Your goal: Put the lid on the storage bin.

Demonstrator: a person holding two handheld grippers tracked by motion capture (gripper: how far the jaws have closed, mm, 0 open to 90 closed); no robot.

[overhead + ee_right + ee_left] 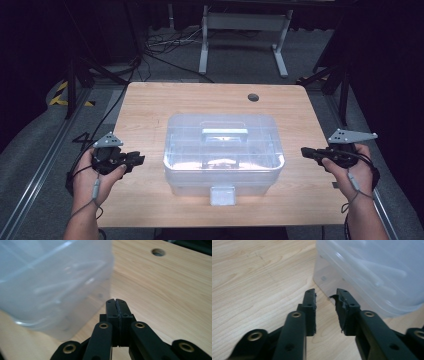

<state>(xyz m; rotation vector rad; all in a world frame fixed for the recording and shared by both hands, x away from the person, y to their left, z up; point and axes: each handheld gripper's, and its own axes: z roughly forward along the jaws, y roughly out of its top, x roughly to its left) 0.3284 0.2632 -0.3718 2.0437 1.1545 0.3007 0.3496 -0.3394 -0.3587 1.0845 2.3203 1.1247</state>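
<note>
- The wooden surface (150, 107) is carrying everything, stretching out beneath and ahead of both grippers.
- The clear plastic box (223, 152) is sitting at the middle of the surface, between the two grippers, with its lid on and a handle (224, 133) lying across the top; a front latch (222, 195) is hanging down on the side facing the person.
- The left gripper (326, 295) is hovering just beside the box's left end, pointing toward its lower corner; its jaws are standing apart, released, with bare wood between them and nothing held.
- The right gripper (116, 301) is pointing at the box's right end from a little way off, its jaws pressed flat together, clenched on nothing; the box wall is lying ahead and to one side of its tips, not touching them.
- A small round hole (158, 252) in the surface is lying beyond the right gripper, well apart from the box.
</note>
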